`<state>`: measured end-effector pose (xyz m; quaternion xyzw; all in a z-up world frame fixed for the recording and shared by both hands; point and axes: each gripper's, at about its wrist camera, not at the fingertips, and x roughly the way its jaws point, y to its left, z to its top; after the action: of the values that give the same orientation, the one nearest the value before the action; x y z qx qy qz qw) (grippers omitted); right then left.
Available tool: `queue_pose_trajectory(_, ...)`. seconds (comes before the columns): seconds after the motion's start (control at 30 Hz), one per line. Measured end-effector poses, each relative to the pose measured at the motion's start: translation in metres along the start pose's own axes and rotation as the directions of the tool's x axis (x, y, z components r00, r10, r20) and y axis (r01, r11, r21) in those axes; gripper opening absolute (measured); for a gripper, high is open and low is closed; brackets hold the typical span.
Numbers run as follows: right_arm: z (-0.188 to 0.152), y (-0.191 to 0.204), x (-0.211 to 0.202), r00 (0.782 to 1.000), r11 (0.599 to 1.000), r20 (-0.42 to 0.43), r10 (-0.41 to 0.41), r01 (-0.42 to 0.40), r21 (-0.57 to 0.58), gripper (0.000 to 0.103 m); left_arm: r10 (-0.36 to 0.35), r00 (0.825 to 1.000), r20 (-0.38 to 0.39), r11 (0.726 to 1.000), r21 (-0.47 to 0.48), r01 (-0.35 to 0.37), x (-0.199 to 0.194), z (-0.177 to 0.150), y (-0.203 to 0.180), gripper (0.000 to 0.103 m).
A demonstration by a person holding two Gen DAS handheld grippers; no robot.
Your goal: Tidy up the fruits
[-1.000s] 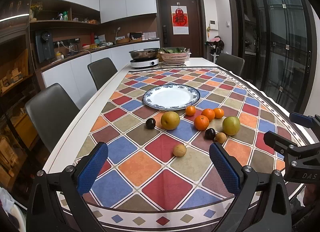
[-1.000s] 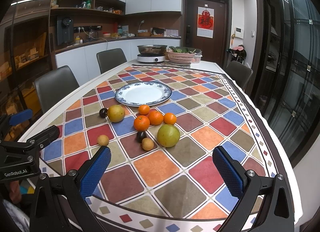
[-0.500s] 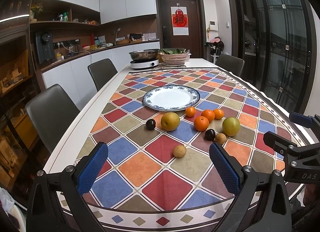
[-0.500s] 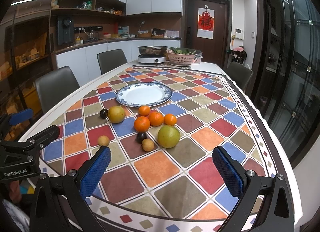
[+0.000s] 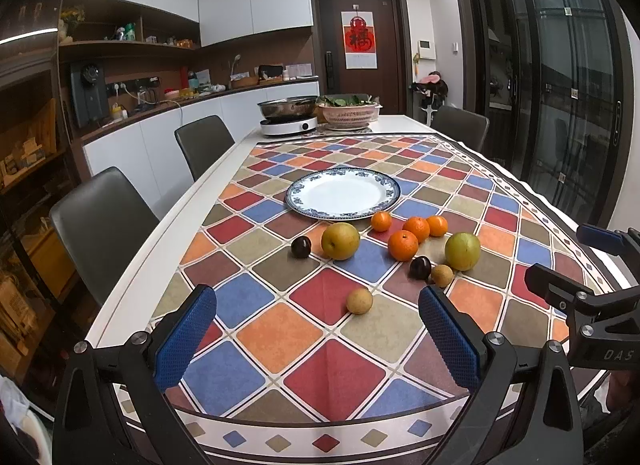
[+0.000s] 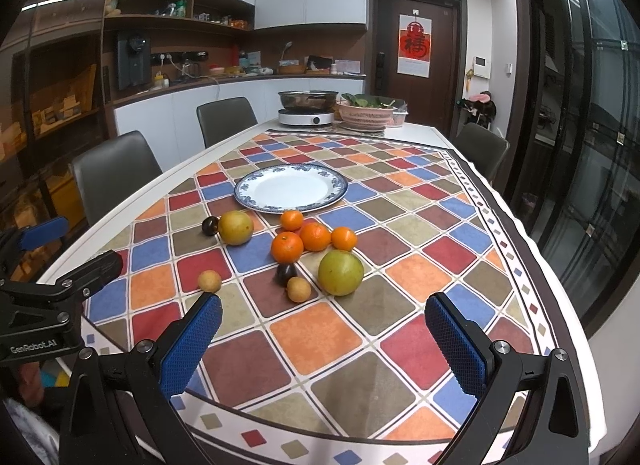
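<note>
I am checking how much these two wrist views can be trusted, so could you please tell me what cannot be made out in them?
- Table: its near end is cut off by the frame edge and the left gripper in the left wrist view.
- Basket: its leafy contents are too small to identify in the right wrist view.
- Counter: the items there are too small to name in the left wrist view.
- Small tan fruits: their kind is unclear in either view.
</note>
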<state>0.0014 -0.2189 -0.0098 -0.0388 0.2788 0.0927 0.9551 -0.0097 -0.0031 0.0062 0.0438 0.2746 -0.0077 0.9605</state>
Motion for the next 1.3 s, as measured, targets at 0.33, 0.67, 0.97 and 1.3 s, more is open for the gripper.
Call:
queue_pose_trajectory(0.33, -0.001, -0.003, 0.015, 0.999, 0.999, -0.032, 0.034, -0.034, -0.018, 0.102, -0.007, 1.0, -0.022, 1.0, 0.024, 0.008, 0.01, -0.001, 0.001, 0.103)
queue_pose_trajectory(0.67, 0.004, 0.003, 0.036, 0.998, 0.996, -0.03, 0.056, -0.058, -0.065, 0.102, -0.056, 0.998, -0.032, 0.997, 0.055, 0.058, 0.031, 0.008, 0.001, 0.098)
queue_pose_trajectory(0.97, 0.005, 0.011, 0.07, 0.988, 0.988, -0.098, 0.118, -0.127, -0.089, 0.083, -0.125, 0.988, -0.09, 0.985, 0.11, 0.135, 0.063, 0.009, -0.004, 0.085)
queue_pose_trajectory(1.3, -0.006, 0.016, 0.114, 0.961, 0.979, -0.218, 0.172, -0.192, -0.072, 0.061, -0.195, 0.956, -0.22, 0.97, 0.099, 0.221, 0.105, -0.004, -0.007, 0.07)
